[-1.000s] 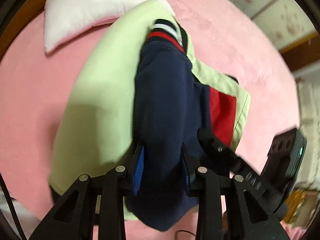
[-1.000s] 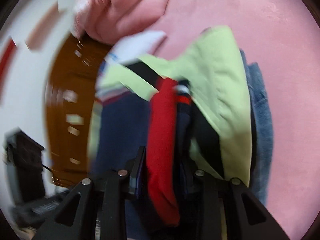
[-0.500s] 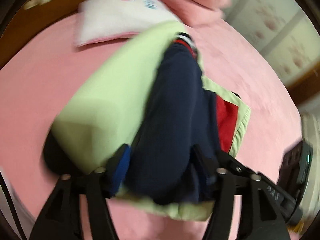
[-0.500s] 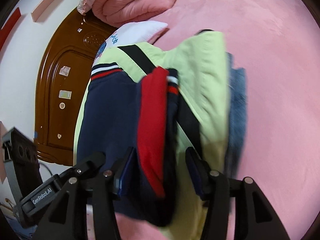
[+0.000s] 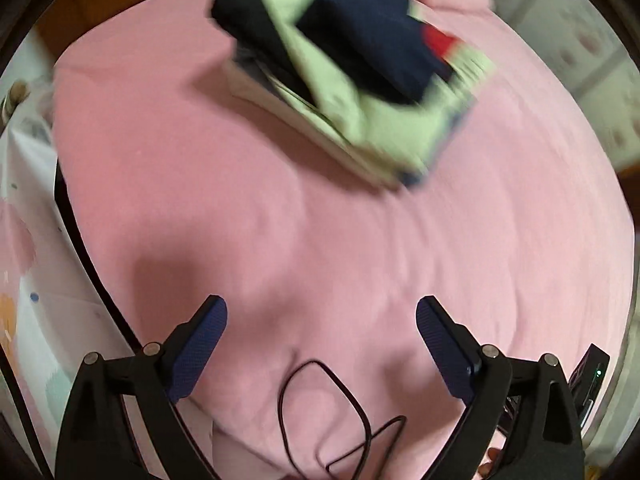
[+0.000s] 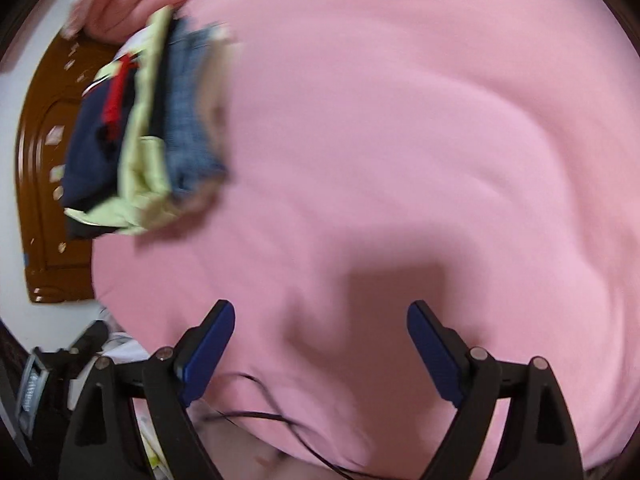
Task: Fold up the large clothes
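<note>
Both grippers hang over bare pink bedding: left gripper (image 5: 322,316) and right gripper (image 6: 320,320) have just been opening, jaws now spread wide with nothing between them; a broad stretch of pink blanket (image 5: 360,240) lies free ahead of each; a thin black cable (image 5: 320,412) loops near the bed's close edge; the folded clothes (image 5: 360,68) sit stacked well apart from both, near the brown headboard (image 6: 44,152), long axis slanting across the left view, blurred.
</note>
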A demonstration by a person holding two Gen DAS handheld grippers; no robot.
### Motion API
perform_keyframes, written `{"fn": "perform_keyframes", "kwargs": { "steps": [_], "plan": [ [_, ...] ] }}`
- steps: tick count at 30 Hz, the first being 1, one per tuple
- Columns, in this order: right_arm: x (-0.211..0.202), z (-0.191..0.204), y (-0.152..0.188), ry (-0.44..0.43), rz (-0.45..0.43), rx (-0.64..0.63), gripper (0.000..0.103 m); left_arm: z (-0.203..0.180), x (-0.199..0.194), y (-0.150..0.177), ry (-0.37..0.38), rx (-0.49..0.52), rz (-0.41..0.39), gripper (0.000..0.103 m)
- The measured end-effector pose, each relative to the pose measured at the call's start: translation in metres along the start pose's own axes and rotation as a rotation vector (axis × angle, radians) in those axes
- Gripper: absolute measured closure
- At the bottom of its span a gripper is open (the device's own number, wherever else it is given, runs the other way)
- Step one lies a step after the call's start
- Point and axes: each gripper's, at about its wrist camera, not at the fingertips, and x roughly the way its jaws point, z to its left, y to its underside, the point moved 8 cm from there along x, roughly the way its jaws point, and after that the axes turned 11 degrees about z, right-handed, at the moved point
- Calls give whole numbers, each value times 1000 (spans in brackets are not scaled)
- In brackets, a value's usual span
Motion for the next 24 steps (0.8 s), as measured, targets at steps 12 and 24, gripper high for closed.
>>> {"fn": "perform_keyframes", "kwargs": {
  "steps": [12, 24],
  "plan": [
    [-128, -179, 83, 404, -140, -180, 6, -112, -37, 171, -185, 99, -117, 9],
    [-242, -298, 174, 556, -302, -164, 1, -248, -39, 306, -143, 522, -22, 8]
  ]
}}
